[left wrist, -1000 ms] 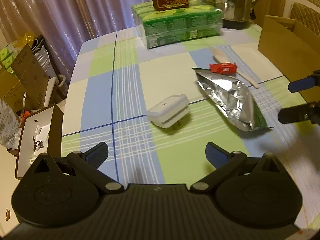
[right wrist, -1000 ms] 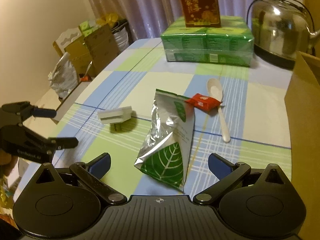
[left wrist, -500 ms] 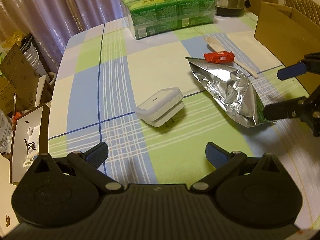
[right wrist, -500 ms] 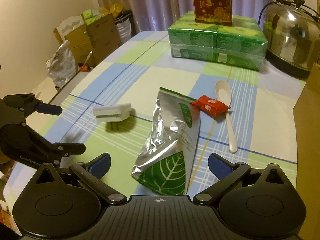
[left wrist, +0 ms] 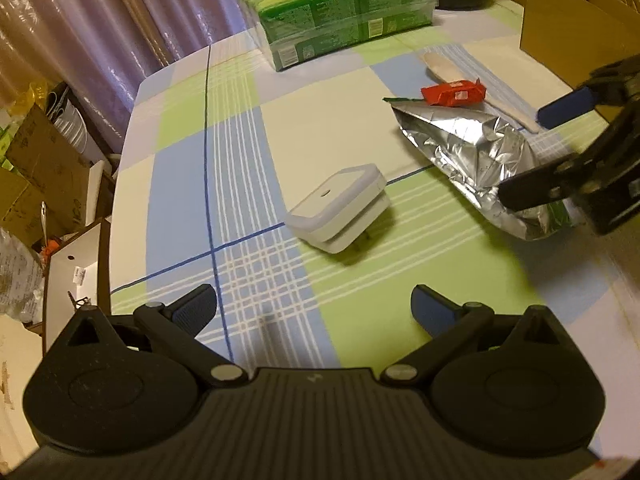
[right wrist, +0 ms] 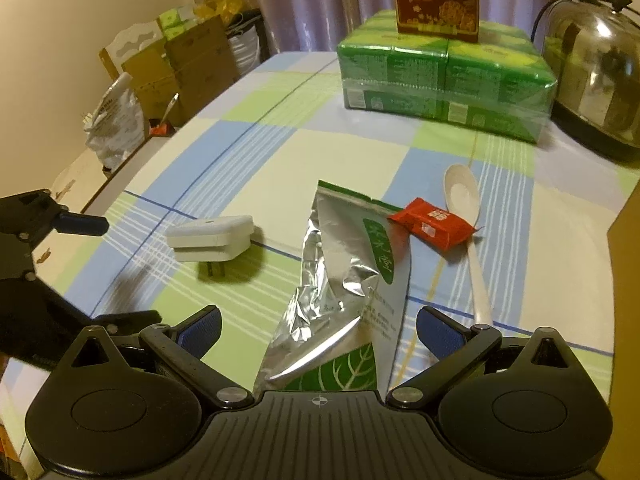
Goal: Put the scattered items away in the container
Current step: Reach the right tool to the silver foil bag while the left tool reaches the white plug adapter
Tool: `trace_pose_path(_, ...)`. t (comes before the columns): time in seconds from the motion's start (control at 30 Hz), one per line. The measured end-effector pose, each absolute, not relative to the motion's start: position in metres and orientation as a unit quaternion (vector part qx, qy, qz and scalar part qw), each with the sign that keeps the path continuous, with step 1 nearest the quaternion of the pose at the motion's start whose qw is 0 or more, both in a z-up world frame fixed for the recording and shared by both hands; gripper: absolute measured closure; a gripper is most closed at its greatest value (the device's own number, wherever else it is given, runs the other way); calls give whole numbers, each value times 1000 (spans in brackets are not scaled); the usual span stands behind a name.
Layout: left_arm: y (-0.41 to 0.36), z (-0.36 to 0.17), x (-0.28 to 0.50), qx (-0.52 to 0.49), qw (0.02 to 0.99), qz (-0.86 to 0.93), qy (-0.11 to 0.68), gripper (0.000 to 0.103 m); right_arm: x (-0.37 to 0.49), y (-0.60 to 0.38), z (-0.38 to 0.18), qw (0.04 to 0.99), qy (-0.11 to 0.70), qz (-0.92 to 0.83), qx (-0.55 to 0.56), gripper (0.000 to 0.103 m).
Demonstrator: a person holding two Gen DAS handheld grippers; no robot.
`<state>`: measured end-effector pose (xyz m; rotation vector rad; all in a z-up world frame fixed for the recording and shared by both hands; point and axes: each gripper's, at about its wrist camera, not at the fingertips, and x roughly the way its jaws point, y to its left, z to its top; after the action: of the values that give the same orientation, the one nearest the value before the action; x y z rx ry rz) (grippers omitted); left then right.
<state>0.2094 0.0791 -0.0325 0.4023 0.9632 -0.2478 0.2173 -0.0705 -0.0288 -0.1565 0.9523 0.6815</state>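
1. The right gripper (right wrist: 318, 330) has its fingers spread wide around the near end of the foil pouch (right wrist: 344, 276), which lies flat on the worktop (right wrist: 348, 152).
2. The left gripper (left wrist: 314, 312) hangs empty, fingers apart, before the white plug (left wrist: 340, 208).
3. A red packet (right wrist: 432, 222) lies across the spoon (right wrist: 468, 216); the cardboard box (left wrist: 568, 32) stands at the right edge.

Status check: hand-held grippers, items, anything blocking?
Left hand-held gripper open, empty. Right hand-held gripper open, straddling foil pouch. White plug adapter untouched. Nothing blocking.
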Motion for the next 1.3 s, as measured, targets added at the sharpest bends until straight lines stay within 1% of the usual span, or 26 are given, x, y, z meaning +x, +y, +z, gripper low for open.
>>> trace_pose_path(0.23,73,-32,210,208,859,-117,453,1,236,-60,-50,824,472,304,-79,2)
trace_pose_path(0.43,74,-32,214,189,859,-140,455,1,248,-50,-61,822,480,292,-94,2)
trace_pose_path(0.57,74,-32,219,194,857,-146,454,1,251,-44,-65,818,485,291,-105,3)
trace_pose_path(0.67,72,-35,220,209,855,-145,453,1,252,-41,-69,816,488,290,-111,5)
trace_pose_path(0.8,70,-39,221,220,853,-147,450,1,255,-41,-74,818,489,278,-120,18)
trace_pose_path(0.87,70,-40,222,219,853,-146,450,1,256,-43,-74,820,485,277,-124,21)
trace_pose_path(0.93,71,-40,223,219,854,-145,450,1,256,-43,-73,821,482,278,-128,30)
trace_pose_path(1.07,71,-38,225,219,854,-147,447,1,254,-45,-72,818,481,286,-135,37)
trace_pose_path(1.13,71,-35,226,217,857,-152,442,1,253,-47,-70,816,481,291,-135,44)
trace_pose_path(1.17,71,-33,228,213,858,-156,441,2,252,-48,-69,816,480,293,-136,46)
trace_pose_path(1.3,70,-32,231,214,857,-171,436,2,246,-52,-65,810,482,303,-143,49)
